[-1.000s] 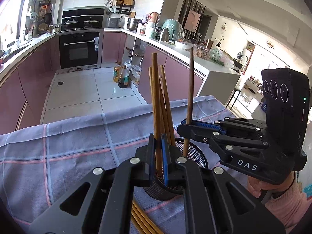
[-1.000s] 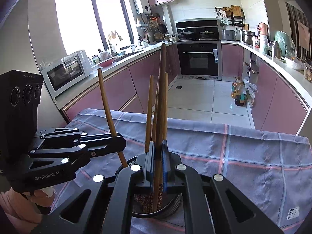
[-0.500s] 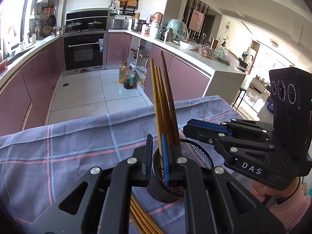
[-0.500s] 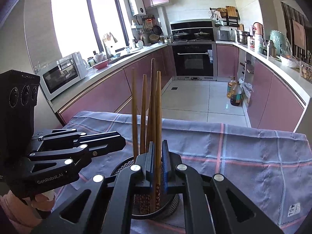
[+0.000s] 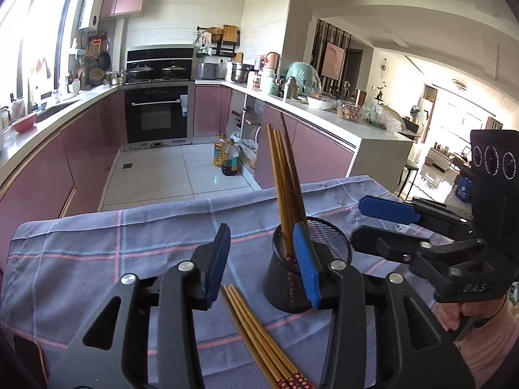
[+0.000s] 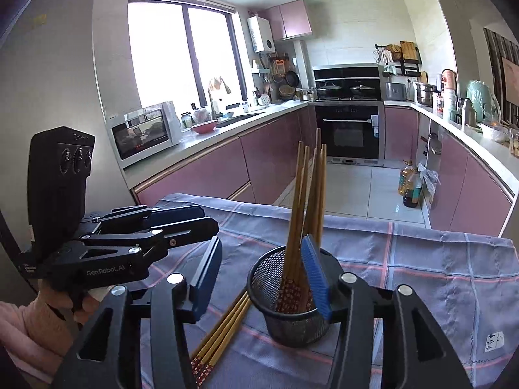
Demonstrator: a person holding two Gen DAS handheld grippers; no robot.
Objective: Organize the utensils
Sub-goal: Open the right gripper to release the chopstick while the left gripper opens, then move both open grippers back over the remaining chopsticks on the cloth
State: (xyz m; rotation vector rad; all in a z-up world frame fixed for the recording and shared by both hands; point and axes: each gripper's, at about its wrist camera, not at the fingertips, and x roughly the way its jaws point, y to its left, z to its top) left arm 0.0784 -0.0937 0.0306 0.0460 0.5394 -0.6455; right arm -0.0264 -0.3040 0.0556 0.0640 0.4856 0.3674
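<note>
A: Jaws first. Left gripper (image 5: pixel 264 261) is standing wide open, holding nothing. Right gripper (image 6: pixel 262 274) is the same, wide open and empty.

B: And the right one seen from the left camera?

A: Its blue pads are sitting clearly apart, nothing between them.

B: Where are the utensils sitting?

A: Loose chopsticks (image 5: pixel 259 334) are lying flat on the checked cloth (image 5: pixel 97 246), right below the left jaws, passing under the gap between the pads. From the right camera the same bundle (image 6: pixel 220 330) is lying below and toward that gripper's left finger.

B: Long axis?

A: Running diagonally, plain tips pointing toward the mesh cup (image 5: pixel 311 265), patterned ends toward the person.

B: And the cup?

A: Standing just ahead of both jaws, next to each gripper's right pad. Standing chopsticks (image 6: pixel 305 207) are leaning upright inside it.

B: Which hand is nearer the loose ones?

A: I'm judging left, since the bundle is lying almost centered under its opening. Closing across the sticks, not along them, looks like what the pick needs.
</note>
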